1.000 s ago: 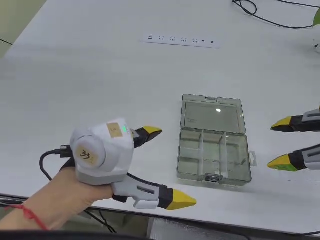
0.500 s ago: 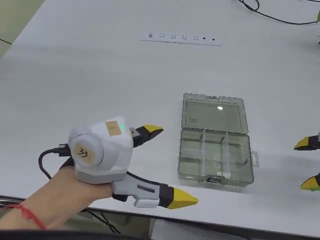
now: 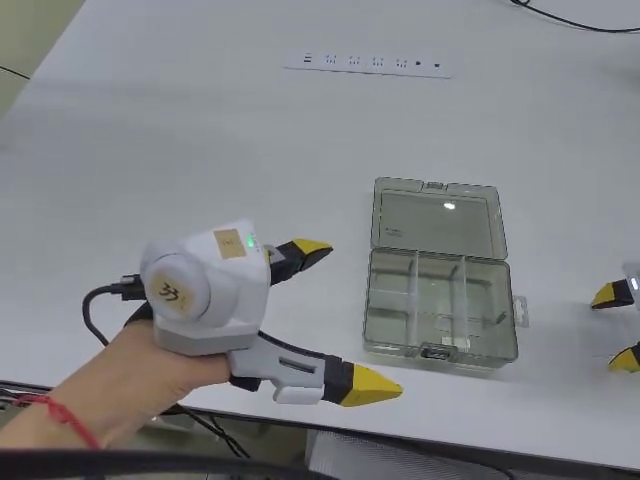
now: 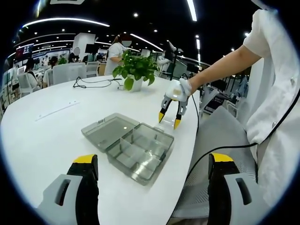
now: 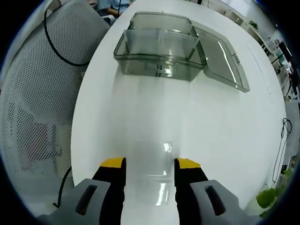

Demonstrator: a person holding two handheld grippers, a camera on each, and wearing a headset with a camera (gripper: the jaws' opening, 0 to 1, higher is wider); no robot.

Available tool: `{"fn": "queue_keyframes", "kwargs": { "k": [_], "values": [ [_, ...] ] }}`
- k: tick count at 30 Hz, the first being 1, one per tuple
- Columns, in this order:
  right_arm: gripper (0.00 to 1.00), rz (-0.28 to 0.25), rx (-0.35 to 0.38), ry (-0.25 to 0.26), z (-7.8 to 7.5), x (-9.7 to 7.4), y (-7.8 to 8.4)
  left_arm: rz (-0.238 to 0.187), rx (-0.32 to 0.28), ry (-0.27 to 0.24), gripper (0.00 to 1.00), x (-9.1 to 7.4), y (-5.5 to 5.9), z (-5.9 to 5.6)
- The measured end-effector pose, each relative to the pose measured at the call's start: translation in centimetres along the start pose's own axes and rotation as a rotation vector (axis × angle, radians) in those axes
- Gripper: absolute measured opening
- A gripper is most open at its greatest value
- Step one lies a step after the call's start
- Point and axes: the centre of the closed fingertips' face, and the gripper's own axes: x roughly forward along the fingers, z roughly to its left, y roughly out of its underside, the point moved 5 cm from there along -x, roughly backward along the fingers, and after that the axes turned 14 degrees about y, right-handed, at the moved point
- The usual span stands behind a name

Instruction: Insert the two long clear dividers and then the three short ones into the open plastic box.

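- The left gripper (image 3: 340, 317) is at the lower left of the head view, and a hand (image 3: 120, 385) holds it.
- Its two yellow-tipped jaws are spread wide apart and hold nothing.
- The box (image 3: 440, 305) sits on the white table (image 3: 200, 150), a bit right of the middle of the head view.
- The box is open. Its lid (image 3: 437, 215) lies flat behind it, toward the top of the frame.
- Thin clear walls stand inside the box and split it into smaller spaces.
- The right gripper (image 3: 615, 327) peeks in at the right edge of the head view, just two yellow tips, near the box but not touching it.
- In the right gripper view, the right gripper (image 5: 150, 164) comes up from the bottom with its jaws spread.
- Some flat clear pieces (image 5: 157, 176) lie on the table right between those two tips. I cannot tell if the tips touch them.
- The box (image 5: 159, 51) is at the top of that view, well apart from the clear pieces.
- A grey mesh chair (image 5: 33, 103) is on the left of that view.
- In the left gripper view, the box (image 4: 136, 145) is in the middle, near the table edge.
- The right gripper (image 4: 169, 123) hangs just past the box there, tips pointing down.
- A green plant (image 4: 136, 70) stands on the table, further back.
- A white power strip (image 3: 370, 65) lies at the top of the head view.
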Motion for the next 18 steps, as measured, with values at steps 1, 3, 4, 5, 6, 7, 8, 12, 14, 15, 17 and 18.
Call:
{"fn": "queue_keyframes", "kwargs": {
  "k": [1, 3, 4, 5, 6, 7, 8, 12, 14, 15, 17, 18],
  "values": [
    [0.41, -0.002, -0.004, 0.000, 0.02, -0.04, 0.04, -0.001, 0.000, 0.000, 1.00, 0.00, -0.02, 0.02],
    [0.37, 0.002, -0.004, 0.002, -0.02, -0.07, 0.13, -0.001, -0.003, -0.001, 1.00, 0.00, 0.01, 0.08],
    [0.34, 0.004, -0.004, 0.002, -0.01, -0.09, 0.16, -0.001, -0.003, -0.001, 1.00, 0.00, 0.02, 0.09],
    [0.33, 0.008, -0.002, 0.003, -0.06, -0.11, 0.23, 0.000, -0.002, -0.001, 1.00, 0.00, 0.04, 0.11],
    [0.33, 0.006, 0.000, 0.004, -0.08, -0.11, 0.19, -0.001, -0.003, 0.000, 0.99, 0.00, 0.04, 0.11],
    [0.33, 0.007, 0.001, 0.004, -0.08, -0.12, 0.18, -0.001, -0.003, 0.000, 0.99, 0.00, 0.06, 0.12],
    [0.33, 0.008, -0.001, 0.005, -0.08, -0.13, 0.18, 0.000, -0.003, 0.000, 0.99, 0.00, 0.08, 0.12],
    [0.33, 0.014, 0.005, 0.010, -0.12, -0.16, 0.19, -0.001, -0.002, 0.001, 0.99, 0.04, 0.03, 0.12],
    [0.33, 0.016, 0.008, 0.017, -0.13, -0.21, 0.19, -0.001, 0.000, 0.002, 0.99, 0.04, -0.03, 0.10],
    [0.33, 0.013, 0.006, 0.020, -0.11, -0.32, 0.15, -0.003, 0.000, 0.003, 0.98, 0.03, -0.08, 0.08],
    [0.33, 0.000, 0.024, 0.037, -0.26, -0.70, -0.15, -0.007, 0.001, 0.003, 0.98, -0.04, -0.25, 0.04],
    [0.33, -0.009, 0.035, 0.046, -0.37, -0.97, -0.36, -0.012, -0.001, 0.002, 0.98, -0.07, -0.33, 0.04]
  ]
}}
